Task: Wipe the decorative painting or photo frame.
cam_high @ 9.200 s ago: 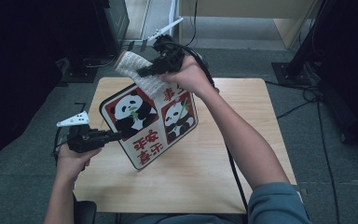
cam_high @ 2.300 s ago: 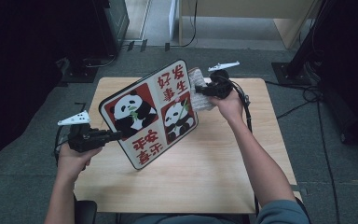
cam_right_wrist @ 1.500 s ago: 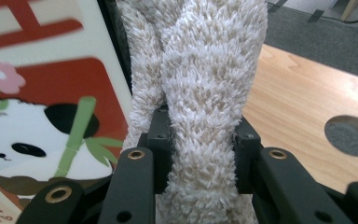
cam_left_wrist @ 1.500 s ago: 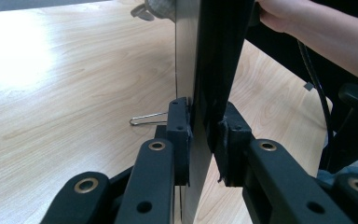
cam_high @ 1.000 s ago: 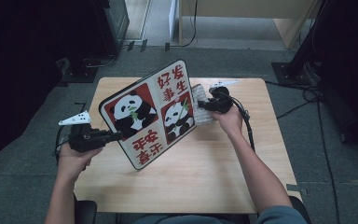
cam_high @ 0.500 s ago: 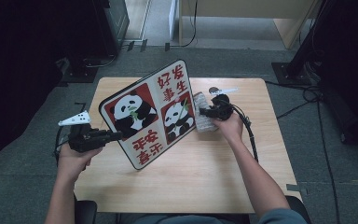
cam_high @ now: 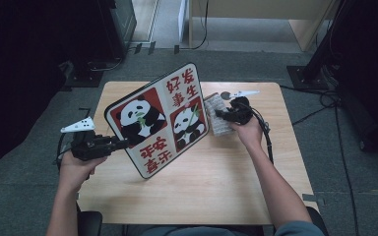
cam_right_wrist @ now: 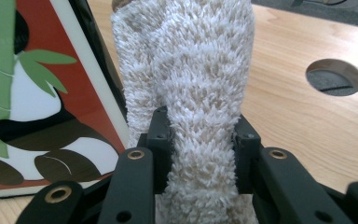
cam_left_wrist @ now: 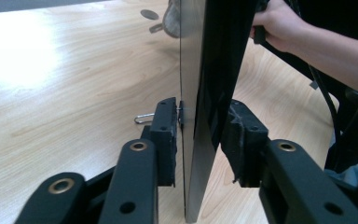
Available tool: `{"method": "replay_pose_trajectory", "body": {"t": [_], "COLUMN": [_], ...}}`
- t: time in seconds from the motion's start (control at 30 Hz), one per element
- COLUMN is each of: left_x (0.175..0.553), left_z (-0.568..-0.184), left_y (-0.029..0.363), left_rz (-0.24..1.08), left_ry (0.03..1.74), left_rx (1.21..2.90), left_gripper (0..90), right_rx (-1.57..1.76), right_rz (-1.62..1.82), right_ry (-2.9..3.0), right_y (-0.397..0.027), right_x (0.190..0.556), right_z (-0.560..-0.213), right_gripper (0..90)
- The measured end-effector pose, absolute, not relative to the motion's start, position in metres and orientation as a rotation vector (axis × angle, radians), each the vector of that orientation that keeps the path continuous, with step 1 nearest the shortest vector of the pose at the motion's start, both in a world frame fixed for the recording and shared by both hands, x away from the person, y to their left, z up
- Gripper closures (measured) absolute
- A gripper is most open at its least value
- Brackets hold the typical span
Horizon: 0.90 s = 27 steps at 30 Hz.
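Red, white and black printed panels with two pandas cover the square board (cam_high: 161, 118), which stands tilted on the light wooden table (cam_high: 211, 182) with its lower edge on the tabletop. The left gripper (cam_high: 120, 143) has the board's near-left edge between its jaws; these have just been opening, and in the left gripper view one pad (cam_left_wrist: 167, 135) lies against the pale face while the other (cam_left_wrist: 240, 140) stands a little off the dark back, so the clamp looks released. The right gripper (cam_high: 218, 113) is clamped on a folded cream terry cloth (cam_right_wrist: 191, 93), just beside the board's right edge. To judge by these views, the step in hand is setting the board down after wiping: the left jaws should spread fully and draw straight back along the edge, lest a pad catch and tip the board onto the cloth.
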<state>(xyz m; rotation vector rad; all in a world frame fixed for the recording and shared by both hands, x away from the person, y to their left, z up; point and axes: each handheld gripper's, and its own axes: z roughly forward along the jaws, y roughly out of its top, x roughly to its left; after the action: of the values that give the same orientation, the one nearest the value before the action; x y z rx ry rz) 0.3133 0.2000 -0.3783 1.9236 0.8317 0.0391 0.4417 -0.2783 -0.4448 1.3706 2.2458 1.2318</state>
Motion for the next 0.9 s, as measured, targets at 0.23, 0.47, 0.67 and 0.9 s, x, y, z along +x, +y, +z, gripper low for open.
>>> {"method": "replay_pose_trajectory", "body": {"t": [0.23,0.47,0.67,0.9], "left_x": [0.311,0.308,0.306,0.302], "left_z": [-0.378,-0.378,-0.381,-0.387], "left_y": [0.203,0.207,0.213,0.218], "left_rz": [0.042,0.058,0.068,0.088], "left_ry": [0.818,0.815,0.814,0.793], "left_rx": [1.938,1.949,1.955,1.984], "left_gripper": [57.4,55.8,52.7,47.0], "right_rx": [1.372,1.365,1.387,1.433], "right_rz": [1.233,1.226,1.211,1.203], "right_ry": [2.215,2.201,2.173,2.125], "right_y": [-0.296,-0.309,-0.326,-0.349], "right_x": [0.434,0.427,0.422,0.417], "right_z": [-0.433,-0.427,-0.427,-0.434], "right_gripper": [68.5,68.5,68.5,68.5]}}
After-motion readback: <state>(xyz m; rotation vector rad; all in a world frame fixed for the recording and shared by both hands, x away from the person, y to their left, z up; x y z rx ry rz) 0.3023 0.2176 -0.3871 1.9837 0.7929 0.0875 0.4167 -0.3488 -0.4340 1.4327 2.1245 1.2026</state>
